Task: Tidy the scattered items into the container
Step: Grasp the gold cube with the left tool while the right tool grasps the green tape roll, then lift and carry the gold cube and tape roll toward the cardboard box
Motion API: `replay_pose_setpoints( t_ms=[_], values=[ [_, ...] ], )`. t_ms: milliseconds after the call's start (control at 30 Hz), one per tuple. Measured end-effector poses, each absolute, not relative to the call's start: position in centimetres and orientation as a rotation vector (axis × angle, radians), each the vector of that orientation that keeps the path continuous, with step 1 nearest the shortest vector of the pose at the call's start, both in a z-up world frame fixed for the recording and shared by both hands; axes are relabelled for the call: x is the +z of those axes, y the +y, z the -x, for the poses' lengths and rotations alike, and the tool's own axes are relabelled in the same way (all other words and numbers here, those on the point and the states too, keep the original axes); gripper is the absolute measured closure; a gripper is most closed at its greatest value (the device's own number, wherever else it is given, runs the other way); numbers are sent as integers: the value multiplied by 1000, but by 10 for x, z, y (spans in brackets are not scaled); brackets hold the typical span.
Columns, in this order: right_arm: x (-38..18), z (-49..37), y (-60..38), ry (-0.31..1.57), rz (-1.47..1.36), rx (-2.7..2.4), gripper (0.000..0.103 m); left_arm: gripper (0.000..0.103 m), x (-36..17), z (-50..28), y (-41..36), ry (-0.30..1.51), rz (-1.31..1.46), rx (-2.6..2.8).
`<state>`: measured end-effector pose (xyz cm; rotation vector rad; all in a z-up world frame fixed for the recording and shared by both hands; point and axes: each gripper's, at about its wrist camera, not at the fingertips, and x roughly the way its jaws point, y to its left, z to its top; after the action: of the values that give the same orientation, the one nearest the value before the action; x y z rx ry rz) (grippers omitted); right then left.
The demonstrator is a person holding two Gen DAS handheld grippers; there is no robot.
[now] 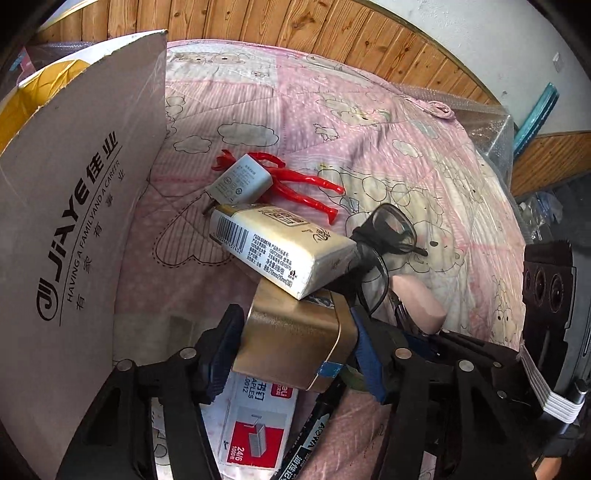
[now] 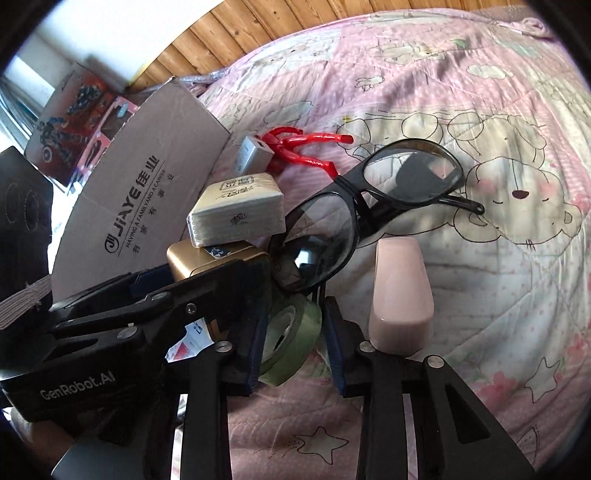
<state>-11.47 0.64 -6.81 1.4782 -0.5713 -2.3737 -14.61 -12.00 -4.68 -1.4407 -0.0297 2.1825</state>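
On the pink quilted bed [image 1: 332, 110], left claw [image 1: 295, 350] clamps the gold metal tin [image 1: 291, 343] for boxing; right claw [image 2: 295, 332] brackets green tape roll [image 2: 291, 339], contact unclear.

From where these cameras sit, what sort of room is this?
Most likely a bedroom in a home. The items lie on a pink quilt printed with cartoon bears and clouds, spread like bedding, with wood-panelled wall behind it. A cardboard box stands beside the clutter.

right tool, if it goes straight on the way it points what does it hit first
Most likely the green tape roll, already between the right tool fingers; beyond it the black sunglasses. Depth is hard to judge.
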Motion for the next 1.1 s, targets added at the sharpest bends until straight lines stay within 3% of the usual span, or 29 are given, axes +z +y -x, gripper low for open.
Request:
replay_pose_setpoints(
  t_ms=[67, 567, 733, 800, 1100],
  values=[
    [-68, 112, 6, -587, -1480, -2371, 87, 46, -46, 147, -122, -38, 1440, 2195],
    [-53, 88, 23, -718, -1450, -2376, 83, 46, -12, 120, -143, -52, 1414, 2265],
    [-59, 77, 24, -675, -1528, -2389, 83, 46, -6, 108, -148, -54, 1413, 2275],
    [-55, 72, 22, -634, -1528, -2409, 92, 46, -1, 102, -150, -52, 1400, 2282],
    [-34, 42, 26, -619, -1458, -2470, 93, 47, 28, 80, -158, -49, 1321, 2321]
  ],
)
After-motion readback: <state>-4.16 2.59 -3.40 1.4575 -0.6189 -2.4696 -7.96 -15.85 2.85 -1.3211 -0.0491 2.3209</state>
